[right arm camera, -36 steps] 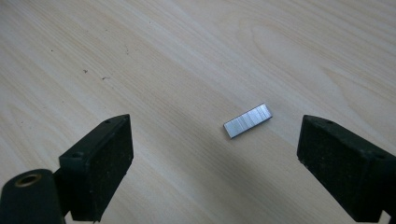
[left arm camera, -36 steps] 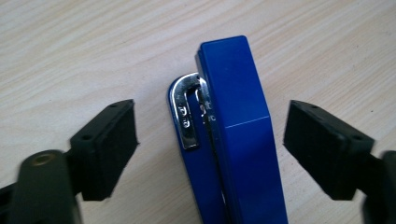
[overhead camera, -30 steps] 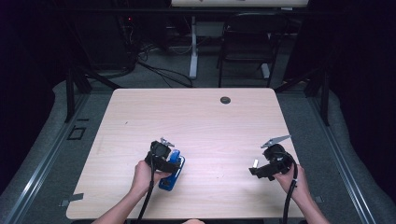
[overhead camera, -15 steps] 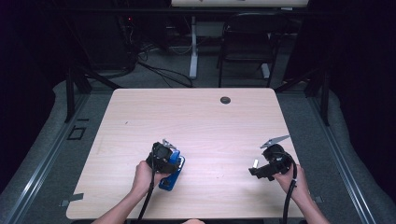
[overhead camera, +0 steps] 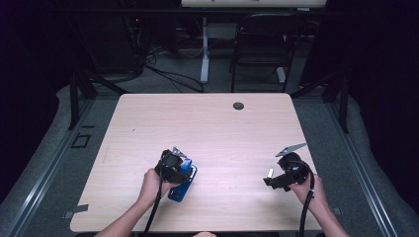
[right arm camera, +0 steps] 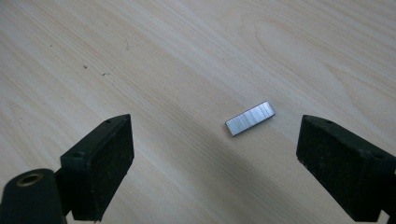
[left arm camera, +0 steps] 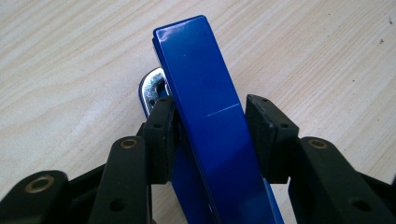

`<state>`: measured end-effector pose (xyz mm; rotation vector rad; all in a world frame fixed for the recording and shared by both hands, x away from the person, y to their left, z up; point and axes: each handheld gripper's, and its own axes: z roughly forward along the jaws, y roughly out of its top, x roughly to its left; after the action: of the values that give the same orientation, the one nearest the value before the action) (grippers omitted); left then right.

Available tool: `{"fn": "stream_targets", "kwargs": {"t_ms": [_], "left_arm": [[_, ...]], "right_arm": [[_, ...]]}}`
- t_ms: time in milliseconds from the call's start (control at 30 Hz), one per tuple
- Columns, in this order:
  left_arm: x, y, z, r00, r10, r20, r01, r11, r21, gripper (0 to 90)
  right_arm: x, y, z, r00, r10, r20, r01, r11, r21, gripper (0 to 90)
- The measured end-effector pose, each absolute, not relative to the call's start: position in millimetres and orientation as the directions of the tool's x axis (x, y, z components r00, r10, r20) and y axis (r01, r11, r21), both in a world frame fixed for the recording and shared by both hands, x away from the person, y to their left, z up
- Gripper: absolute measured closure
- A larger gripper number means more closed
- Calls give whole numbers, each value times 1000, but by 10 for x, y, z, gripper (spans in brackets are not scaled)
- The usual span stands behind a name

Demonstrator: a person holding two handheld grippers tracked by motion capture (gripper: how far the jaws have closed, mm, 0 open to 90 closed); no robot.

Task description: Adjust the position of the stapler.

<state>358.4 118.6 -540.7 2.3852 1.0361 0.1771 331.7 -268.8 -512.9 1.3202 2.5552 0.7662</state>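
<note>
A blue stapler [left arm camera: 205, 93] lies on the pale wooden table [overhead camera: 207, 123] near its front edge, left of centre, with its metal tip showing on one side. My left gripper [left arm camera: 208, 126] has just been closing and its pads now press on the stapler's two long sides. In the high view the left gripper [overhead camera: 178, 173] sits over the stapler [overhead camera: 182, 186]. My right gripper [right arm camera: 212, 158] stands wide open above a short silver strip of staples [right arm camera: 250, 118] lying flat on the wood between its jaws, untouched. The right gripper [overhead camera: 272, 177] is at the front right.
A round cable hole [overhead camera: 238, 105] sits near the table's far edge. Behind the table stand a black chair [overhead camera: 262, 44] and a white desk leg [overhead camera: 204, 49] with cables on the floor. Metal rails run along both sides of the table.
Both hands and the stapler stay where they were. The high view is too small to show any jaw movement.
</note>
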Motion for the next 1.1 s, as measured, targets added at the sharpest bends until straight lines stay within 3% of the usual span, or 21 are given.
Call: {"fn": "stream_targets", "kwargs": {"t_ms": [500, 1100], "left_arm": [[3606, 1143, -5432, 809, 577, -111, 531, -638, 557, 580], [3550, 976, -5438, 918, 391, -71, 355, -728, 587, 623]], "right_arm": [[3324, -2675, -5140, -597, 797, 87, 717, 482, 503, 107], [3328, -2665, -5156, -597, 797, 92, 719, 480, 502, 107]]}}
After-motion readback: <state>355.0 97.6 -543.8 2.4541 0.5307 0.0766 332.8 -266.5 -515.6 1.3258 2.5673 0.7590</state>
